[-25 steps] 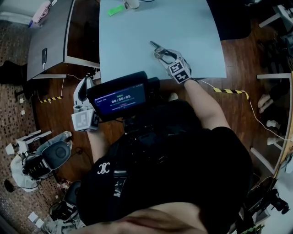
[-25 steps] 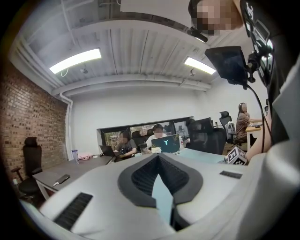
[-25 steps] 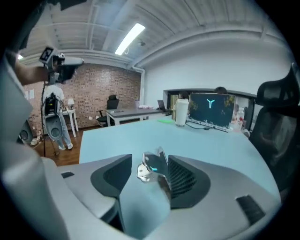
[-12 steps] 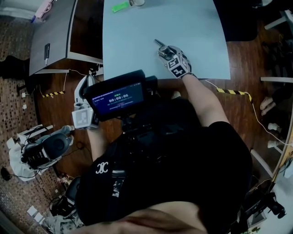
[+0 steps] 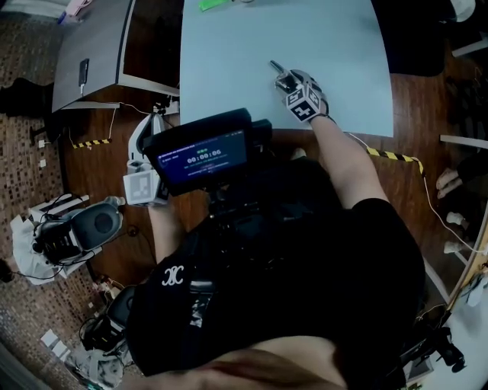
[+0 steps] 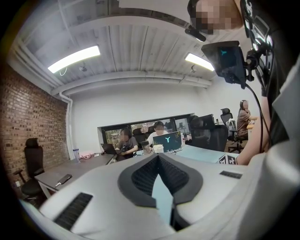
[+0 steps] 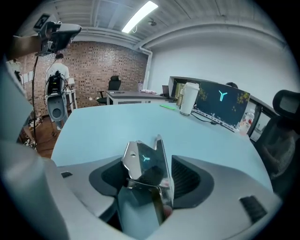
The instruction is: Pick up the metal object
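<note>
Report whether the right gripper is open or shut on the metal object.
Open, jaws closing: the metal object stands between the right gripper's jaws, pressed by neither.

A pale blue bench [image 5: 229,68] fills the upper middle. The right claw [image 5: 285,78], with its marker cube on top, is over the bench close to its near edge, toward the near right corner, and points away from the person. Its jaws are closing, with a slim shiny metal object [image 5: 276,67] between them, its tip poking out ahead. The left claw [image 5: 152,122] is off the bench, over the brown wooden floor [image 5: 412,99] just beside the near left corner. A bright green flat item [image 5: 212,4] sits at the far edge. A dark screen with light text [image 5: 204,156] is at the person's chest.
</note>
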The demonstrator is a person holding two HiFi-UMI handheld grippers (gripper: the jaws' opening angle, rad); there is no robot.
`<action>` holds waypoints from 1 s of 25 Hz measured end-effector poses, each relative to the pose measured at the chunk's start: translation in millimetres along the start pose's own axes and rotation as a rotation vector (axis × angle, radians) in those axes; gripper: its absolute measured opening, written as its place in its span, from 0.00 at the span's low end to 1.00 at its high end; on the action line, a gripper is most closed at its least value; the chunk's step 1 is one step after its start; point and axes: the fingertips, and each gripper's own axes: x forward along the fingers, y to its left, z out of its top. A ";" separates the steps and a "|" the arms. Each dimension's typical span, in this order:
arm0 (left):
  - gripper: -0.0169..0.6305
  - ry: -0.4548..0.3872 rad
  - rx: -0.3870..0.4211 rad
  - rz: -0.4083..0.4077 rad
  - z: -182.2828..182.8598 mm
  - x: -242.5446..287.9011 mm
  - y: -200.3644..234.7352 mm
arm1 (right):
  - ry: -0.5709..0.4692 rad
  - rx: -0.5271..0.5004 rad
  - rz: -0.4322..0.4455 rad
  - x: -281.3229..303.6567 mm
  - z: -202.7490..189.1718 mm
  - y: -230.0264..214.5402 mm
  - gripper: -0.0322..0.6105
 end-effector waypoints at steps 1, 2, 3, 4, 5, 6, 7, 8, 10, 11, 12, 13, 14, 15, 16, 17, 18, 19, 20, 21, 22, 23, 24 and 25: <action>0.03 0.000 -0.007 0.005 -0.5 -0.5 -0.1 | 0.003 0.000 0.000 0.4 -1.0 -1.6 0.46; 0.03 0.001 -0.014 0.010 -1.0 -1.3 0.0 | 0.002 0.002 0.002 0.8 -1.2 -2.2 0.45; 0.03 0.006 -0.017 0.014 -1.9 -2.4 0.0 | -0.001 0.005 0.006 1.1 -1.0 -1.9 0.45; 0.03 0.010 -0.018 0.016 -2.8 -3.4 0.1 | -0.004 0.008 0.011 1.4 -0.9 -1.1 0.44; 0.03 0.012 -0.018 0.016 -3.4 -4.0 0.0 | -0.005 0.010 0.014 1.5 -0.7 -0.7 0.42; 0.03 0.012 -0.018 0.016 -3.5 -4.1 -0.1 | -0.006 0.010 0.017 1.3 -0.3 -0.6 0.41; 0.03 0.013 -0.018 0.016 -3.6 -3.9 -0.5 | -0.006 0.009 0.019 0.9 0.2 -0.8 0.40; 0.03 0.013 -0.018 0.016 -3.7 -3.7 -0.9 | -0.006 0.007 0.022 0.2 0.4 -0.9 0.39; 0.03 0.012 -0.015 0.014 -3.7 -3.2 -1.5 | -0.009 0.007 0.025 -1.8 1.4 -2.2 0.36; 0.03 0.010 -0.013 0.012 -3.7 -2.9 -1.7 | -0.015 0.013 0.025 -3.5 3.0 -3.7 0.34; 0.03 0.009 -0.013 0.011 -3.9 -2.5 -1.8 | -0.024 0.022 0.024 -5.3 4.9 -5.3 0.29; 0.03 0.010 -0.014 0.010 -4.3 -2.1 -1.8 | -0.031 0.033 0.025 -7.1 6.7 -6.8 0.24; 0.03 0.010 -0.015 0.009 -4.7 -1.6 -1.9 | -0.037 0.046 0.029 -8.5 8.0 -7.8 0.23; 0.03 0.009 -0.016 0.008 -4.9 -0.9 -2.0 | -0.042 0.062 0.035 -9.4 8.9 -8.2 0.22; 0.03 0.008 -0.015 0.006 -4.8 -0.1 -2.2 | -0.047 0.079 0.043 -10.3 9.6 -8.3 0.22; 0.03 0.007 -0.015 0.004 -4.5 0.6 -2.5 | -0.052 0.097 0.049 -11.4 10.6 -8.3 0.22; 0.03 0.004 -0.015 0.001 -4.3 1.2 -2.8 | -0.060 0.117 0.053 -13.0 12.2 -8.6 0.21; 0.03 0.002 -0.016 -0.002 -4.3 1.9 -3.1 | -0.072 0.138 0.053 -14.7 14.1 -9.5 0.21; 0.03 0.000 -0.018 -0.007 -4.2 2.9 -3.3 | -0.087 0.158 0.050 -16.0 15.7 -11.5 0.20; 0.03 -0.003 -0.021 -0.011 -4.1 4.2 -3.1 | -0.104 0.179 0.044 -17.3 17.3 -14.2 0.20; 0.03 -0.007 -0.022 -0.015 -3.9 5.5 -2.5 | -0.119 0.202 0.036 -19.4 19.6 -16.5 0.20; 0.03 -0.013 -0.023 -0.020 -3.6 6.9 -1.5 | -0.134 0.224 0.029 -22.1 23.0 -18.0 0.20; 0.03 -0.018 -0.024 -0.024 -3.4 8.3 -0.8 | -0.149 0.242 0.022 -25.1 26.9 -18.7 0.20; 0.03 -0.020 -0.025 -0.028 -3.2 9.6 -1.1 | -0.163 0.254 0.017 -28.6 30.6 -19.1 0.20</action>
